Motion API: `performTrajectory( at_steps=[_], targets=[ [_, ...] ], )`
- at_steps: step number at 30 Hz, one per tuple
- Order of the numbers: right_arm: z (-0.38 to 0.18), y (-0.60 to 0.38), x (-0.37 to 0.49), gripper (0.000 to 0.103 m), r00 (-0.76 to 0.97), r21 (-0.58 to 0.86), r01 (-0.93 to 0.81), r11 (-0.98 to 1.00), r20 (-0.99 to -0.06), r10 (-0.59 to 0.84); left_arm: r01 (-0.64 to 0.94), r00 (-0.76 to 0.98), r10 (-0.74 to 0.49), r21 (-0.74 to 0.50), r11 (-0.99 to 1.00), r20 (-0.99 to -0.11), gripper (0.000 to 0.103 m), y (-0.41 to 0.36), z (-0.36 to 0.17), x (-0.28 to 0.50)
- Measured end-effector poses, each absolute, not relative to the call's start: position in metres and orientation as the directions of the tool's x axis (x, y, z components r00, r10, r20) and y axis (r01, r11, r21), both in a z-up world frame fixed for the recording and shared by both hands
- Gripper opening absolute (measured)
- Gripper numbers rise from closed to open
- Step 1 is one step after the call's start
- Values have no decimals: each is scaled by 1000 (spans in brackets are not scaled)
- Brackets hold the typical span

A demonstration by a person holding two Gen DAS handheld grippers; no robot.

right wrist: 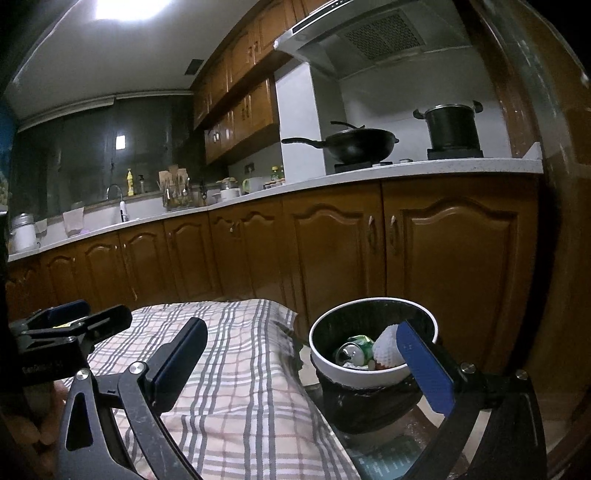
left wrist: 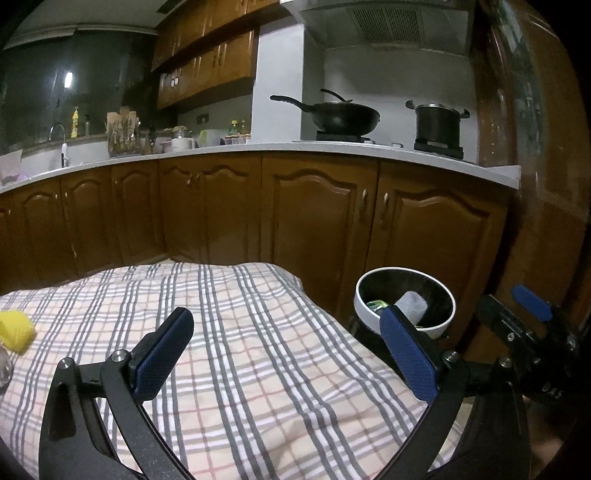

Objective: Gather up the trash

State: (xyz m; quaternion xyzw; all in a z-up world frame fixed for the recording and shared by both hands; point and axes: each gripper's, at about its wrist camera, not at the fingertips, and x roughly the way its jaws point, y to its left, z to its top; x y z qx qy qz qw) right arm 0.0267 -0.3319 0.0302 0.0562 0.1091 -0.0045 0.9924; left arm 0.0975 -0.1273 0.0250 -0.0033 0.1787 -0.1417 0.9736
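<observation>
The left gripper is standing spread as wide as it goes, gripping nothing, its blue pads hanging over the checked cloth. The right gripper is also gaping wide with nothing between its fingers; its right pad is crossing in front of the trash bin without clearly touching it.

The one bin, white-rimmed with a black bag liner, is sitting just beside the cloth's right edge. Inside it are lying one crushed green can, one white foam net and some small scraps too blurred to count. One yellow crumpled item is resting on the cloth at its far left edge.

The cloth is draping over a low surface in a kitchen. Behind it, brown cabinet doors are running under a pale counter. On the stove, one black wok and one dark pot are sitting beneath a hood.
</observation>
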Motion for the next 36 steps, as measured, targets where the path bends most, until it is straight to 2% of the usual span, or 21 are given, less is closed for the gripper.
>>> performTrajectory(
  at_steps=[36],
  targets=[
    [31, -331, 25, 103, 976, 113, 19, 993, -216, 6, 254, 910, -251, -37, 967, -330, 103, -129, 26, 93]
  ],
)
